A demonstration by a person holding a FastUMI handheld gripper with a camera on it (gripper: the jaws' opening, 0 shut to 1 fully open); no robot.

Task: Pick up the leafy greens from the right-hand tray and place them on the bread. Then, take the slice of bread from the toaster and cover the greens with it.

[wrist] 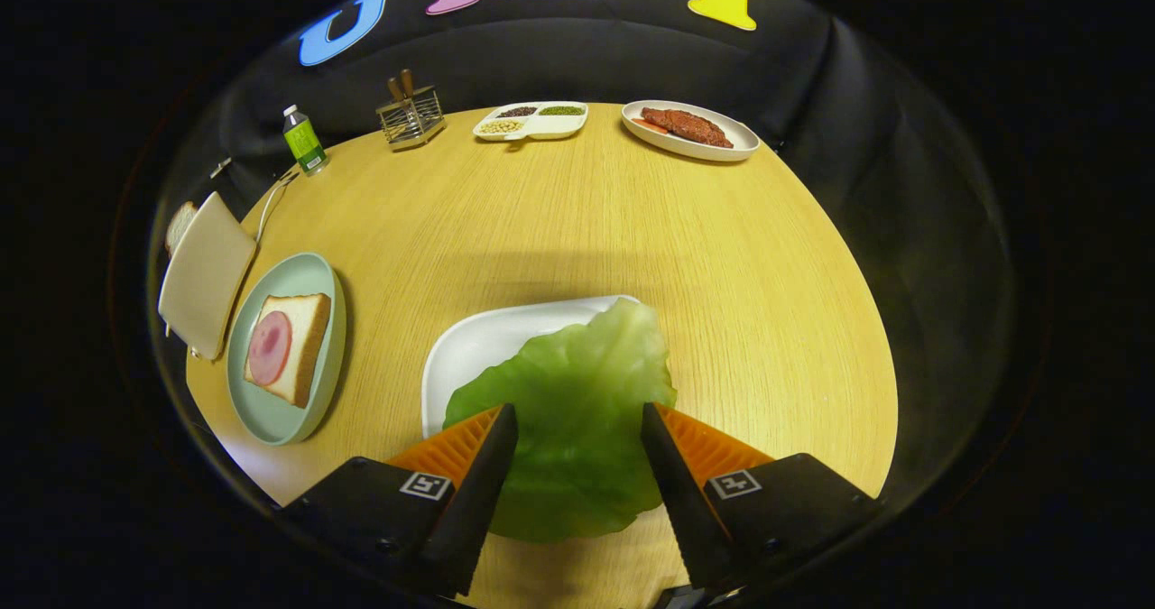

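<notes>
— Lettuce leaf (577, 410) sits between the fingers of the gripper (577, 419), half over the white tray's (478, 343) edge. Gripped yet?
— Cannot tell; the fingers flank it, contact unclear.
— Why does the ham-topped bread (289, 346) lie flat on its green plate (271, 415)?
— Probably to receive the leaf. The cover slice (180, 226) stands in the toaster (206, 275) just beyond.

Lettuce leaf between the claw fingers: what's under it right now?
Under the lettuce leaf sits a white tray, its far corner bare; the leaf overhangs onto the wooden table. The open claw straddles the leaf. Anything else beneath is covered.
</notes>
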